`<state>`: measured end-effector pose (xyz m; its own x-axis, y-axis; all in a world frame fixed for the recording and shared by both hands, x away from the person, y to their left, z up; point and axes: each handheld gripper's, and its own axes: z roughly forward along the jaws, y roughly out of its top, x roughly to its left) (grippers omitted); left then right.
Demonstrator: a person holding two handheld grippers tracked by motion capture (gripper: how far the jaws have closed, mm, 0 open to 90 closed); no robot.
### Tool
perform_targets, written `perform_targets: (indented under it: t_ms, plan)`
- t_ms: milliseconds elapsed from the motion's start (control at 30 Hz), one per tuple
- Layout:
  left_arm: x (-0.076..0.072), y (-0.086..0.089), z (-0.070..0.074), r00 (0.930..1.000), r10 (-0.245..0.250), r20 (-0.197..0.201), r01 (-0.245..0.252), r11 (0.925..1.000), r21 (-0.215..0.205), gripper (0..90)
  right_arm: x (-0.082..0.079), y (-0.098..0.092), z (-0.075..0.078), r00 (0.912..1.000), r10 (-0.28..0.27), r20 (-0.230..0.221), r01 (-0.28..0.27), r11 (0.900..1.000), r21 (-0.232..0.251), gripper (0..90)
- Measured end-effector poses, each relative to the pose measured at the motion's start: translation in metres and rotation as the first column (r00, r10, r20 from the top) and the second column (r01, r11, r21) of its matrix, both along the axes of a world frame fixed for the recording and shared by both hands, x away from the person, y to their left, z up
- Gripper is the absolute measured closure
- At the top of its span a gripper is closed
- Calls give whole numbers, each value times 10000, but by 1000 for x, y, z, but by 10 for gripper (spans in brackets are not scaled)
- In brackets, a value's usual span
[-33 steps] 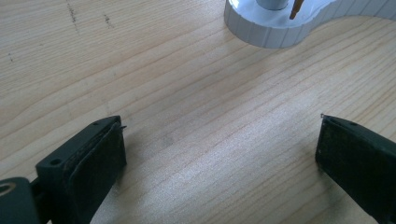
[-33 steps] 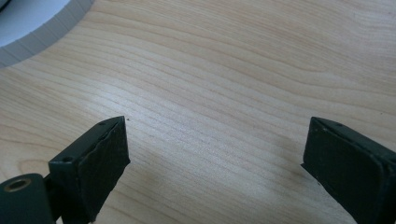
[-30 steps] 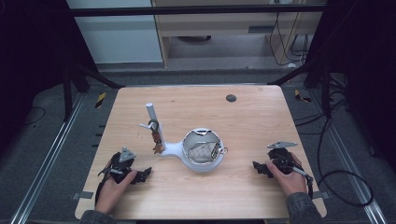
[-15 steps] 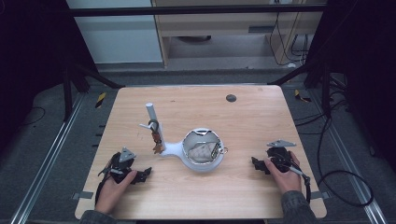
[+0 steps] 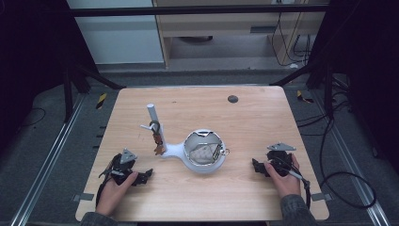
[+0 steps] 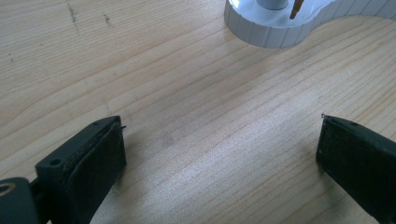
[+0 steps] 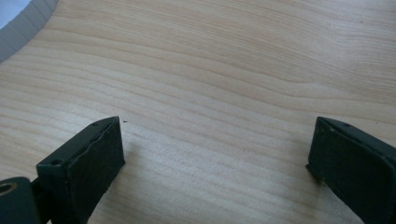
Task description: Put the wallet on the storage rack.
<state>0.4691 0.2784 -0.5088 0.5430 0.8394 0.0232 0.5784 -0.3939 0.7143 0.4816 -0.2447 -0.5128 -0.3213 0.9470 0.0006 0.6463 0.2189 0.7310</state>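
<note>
A white stand (image 5: 203,151) sits mid-table: a round dish holding a crumpled silvery item, joined to an upright post (image 5: 152,115) with a brown piece (image 5: 158,140) hanging from its hook. My left gripper (image 5: 147,175) rests on the wood at the front left, open, with bare table between its jaws (image 6: 222,140). The stand's ribbed white base (image 6: 275,28) lies ahead of it. My right gripper (image 5: 255,165) rests at the front right, pointing towards the dish. Its jaws (image 7: 217,140) have just been opening and stand wide with nothing between them. The dish rim (image 7: 16,25) lies at the far left.
A small dark round spot (image 5: 232,99) lies near the table's far edge. Black frame legs and cables stand around the table (image 5: 263,117) on the floor. Each gripper trails a cable off the front edge.
The right hand has edged slightly left towards the dish. The left hand and the stand have not moved.
</note>
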Motion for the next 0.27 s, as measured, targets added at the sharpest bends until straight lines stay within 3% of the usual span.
perform_targets:
  t_ms: [267]
  plan:
    - [0,0,0,10000,3,4,-3,10000,1,8,-10,2,0,9998,189,-4,-189,9998,-23,34]
